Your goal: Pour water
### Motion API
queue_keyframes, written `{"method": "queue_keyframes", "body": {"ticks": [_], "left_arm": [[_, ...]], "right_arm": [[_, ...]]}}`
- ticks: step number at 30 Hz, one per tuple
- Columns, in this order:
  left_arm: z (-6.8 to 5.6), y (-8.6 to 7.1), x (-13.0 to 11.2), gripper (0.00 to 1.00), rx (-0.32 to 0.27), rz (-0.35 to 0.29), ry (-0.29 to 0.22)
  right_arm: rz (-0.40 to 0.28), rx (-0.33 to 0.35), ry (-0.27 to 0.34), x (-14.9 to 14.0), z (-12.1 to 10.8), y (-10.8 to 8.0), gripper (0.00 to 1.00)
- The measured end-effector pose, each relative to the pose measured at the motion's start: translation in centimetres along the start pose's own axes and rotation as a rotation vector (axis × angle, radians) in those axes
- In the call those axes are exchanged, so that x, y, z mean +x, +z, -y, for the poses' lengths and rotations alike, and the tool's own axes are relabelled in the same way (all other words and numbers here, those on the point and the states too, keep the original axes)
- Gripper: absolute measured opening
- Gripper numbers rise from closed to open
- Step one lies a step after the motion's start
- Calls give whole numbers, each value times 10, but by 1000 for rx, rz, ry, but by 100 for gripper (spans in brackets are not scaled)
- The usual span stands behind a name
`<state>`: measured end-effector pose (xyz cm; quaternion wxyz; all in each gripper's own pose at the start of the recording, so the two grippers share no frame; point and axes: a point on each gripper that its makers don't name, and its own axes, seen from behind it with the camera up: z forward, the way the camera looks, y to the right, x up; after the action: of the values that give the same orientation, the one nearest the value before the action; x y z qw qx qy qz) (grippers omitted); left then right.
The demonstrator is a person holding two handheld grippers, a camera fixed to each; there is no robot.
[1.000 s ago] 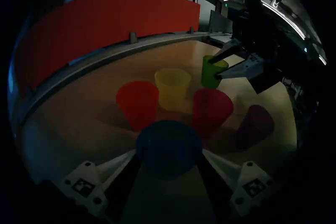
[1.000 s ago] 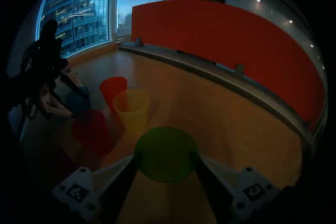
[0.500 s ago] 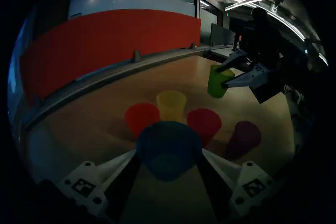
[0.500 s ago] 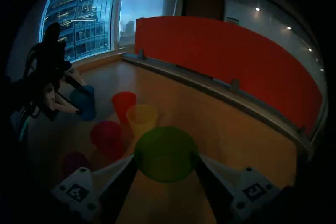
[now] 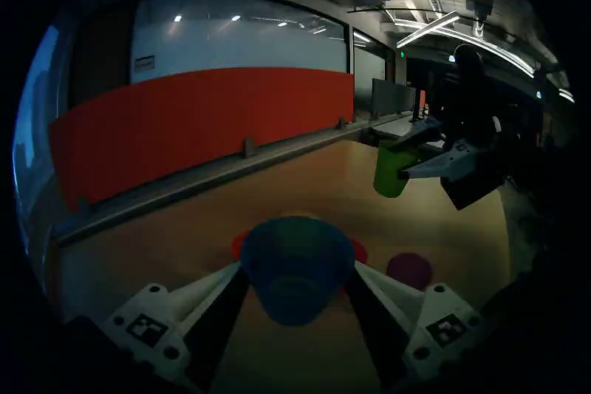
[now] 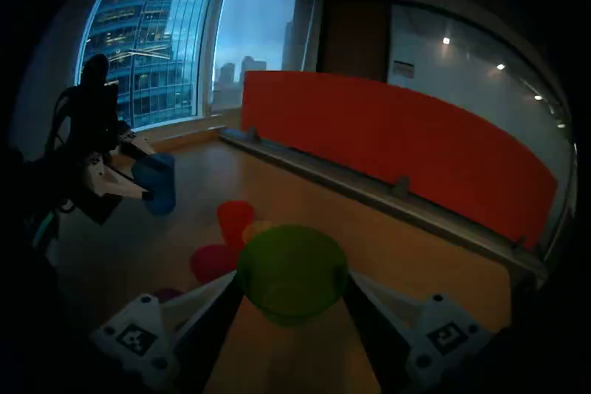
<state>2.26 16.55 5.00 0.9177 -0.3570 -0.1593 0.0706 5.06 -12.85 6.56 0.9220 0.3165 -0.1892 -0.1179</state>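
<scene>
4 cups (image 6: 235, 218) below, open table (image 6: 421, 276) beyond

A group of cups (image 6: 235, 220) stands on the bench (image 5: 170, 246). The left cup (image 5: 295, 250) sits between the left tongs (image 5: 297, 270), above the group. The right cup (image 6: 292, 257) sits between the right tongs (image 6: 293, 276), well apart from the left cup. A partition (image 5: 199, 120) runs along the bench's far edge.

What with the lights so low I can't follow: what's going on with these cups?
A person holds the blue cup in the left tongs and the green cup in the right tongs, both upright above the wooden table. Red cups, a yellow cup and a purple cup stand below. No pouring yet.
</scene>
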Motion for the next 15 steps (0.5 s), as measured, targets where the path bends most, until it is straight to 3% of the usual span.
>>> {"method": "queue_keyframes", "body": {"ticks": [15], "left_arm": [[-3, -35, 42, 84, 44, -152, -27]], "right_arm": [[-160, -15, -6, 46, 20, -26, 91]]}}
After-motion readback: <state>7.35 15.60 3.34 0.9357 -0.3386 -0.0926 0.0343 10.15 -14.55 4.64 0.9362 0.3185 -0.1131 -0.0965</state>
